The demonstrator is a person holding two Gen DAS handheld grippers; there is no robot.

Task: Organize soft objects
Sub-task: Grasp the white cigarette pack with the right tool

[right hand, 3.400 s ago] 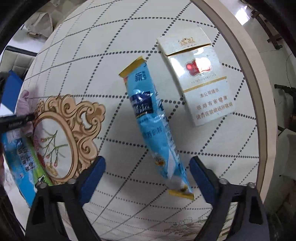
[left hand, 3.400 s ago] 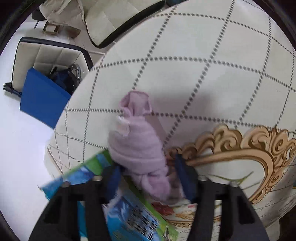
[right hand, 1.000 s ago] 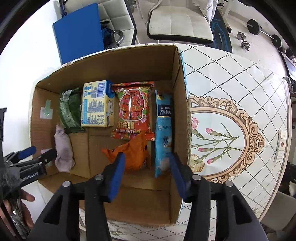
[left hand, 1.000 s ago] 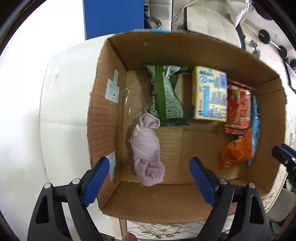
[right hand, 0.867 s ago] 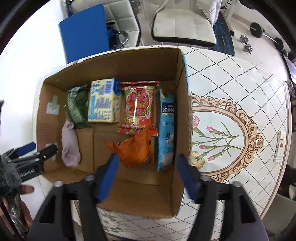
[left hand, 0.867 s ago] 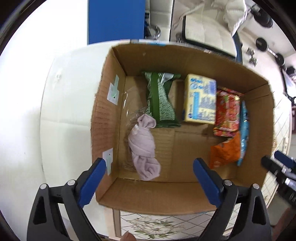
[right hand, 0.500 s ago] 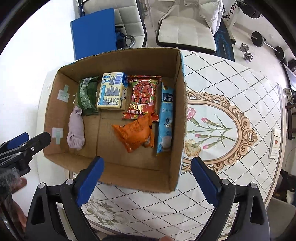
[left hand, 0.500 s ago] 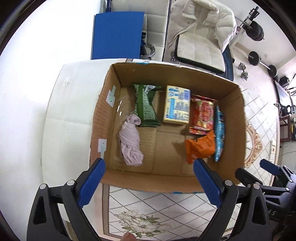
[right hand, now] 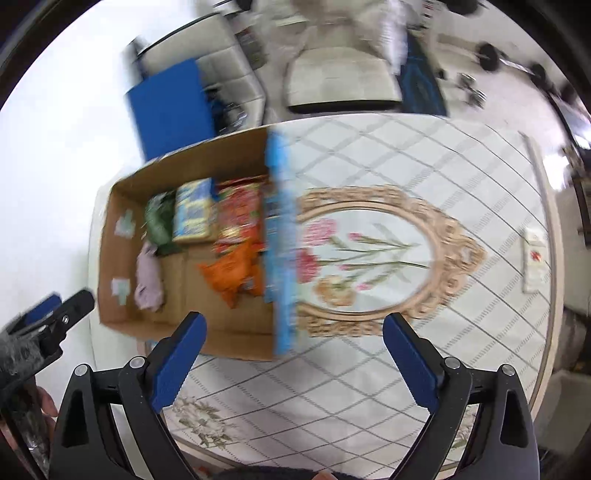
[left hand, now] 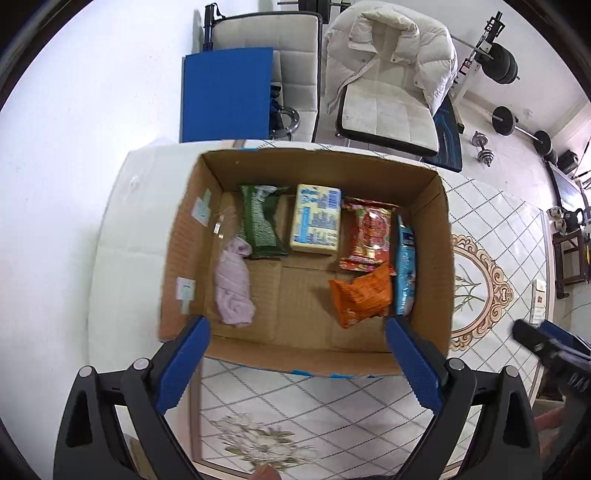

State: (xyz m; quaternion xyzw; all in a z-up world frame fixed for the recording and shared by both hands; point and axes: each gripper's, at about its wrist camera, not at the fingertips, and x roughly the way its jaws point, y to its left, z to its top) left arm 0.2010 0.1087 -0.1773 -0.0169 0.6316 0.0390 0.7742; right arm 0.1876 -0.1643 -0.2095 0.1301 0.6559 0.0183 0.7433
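— Blue-padded and spread wide: is that how your left gripper [left hand: 297, 352] stands?

— Correct. My left jaws are fully apart and hold nothing. They hang above the near wall of the cardboard box [left hand: 295, 356]. My right gripper [right hand: 293, 349] is likewise wide apart and holds nothing, over the patterned tablecloth [right hand: 369, 387] just right of the box; that view is motion-blurred.

— Where are the soft objects?

— Inside the box. Nearest, on the left, the rolled lilac sock [left hand: 233, 286] lies on the box floor beside the left wall. On the right, the crumpled orange packet [left hand: 360, 295] lies touching the light-blue packet [left hand: 404, 266], which runs along the right wall. Further back, in a row from left to right: green packet [left hand: 260, 227], its near end touching the sock; yellow tissue pack [left hand: 317, 223]; red snack packet [left hand: 369, 236].

— And beyond the box?

— A blue board [left hand: 225, 94] leans at a white chair [left hand: 264, 33]. Right of it stands a second chair with a white padded jacket [left hand: 391, 48] draped over it. Weights [left hand: 506, 118] lie on the floor at far right. A white carton [right hand: 533, 258] sits at the table's right edge.
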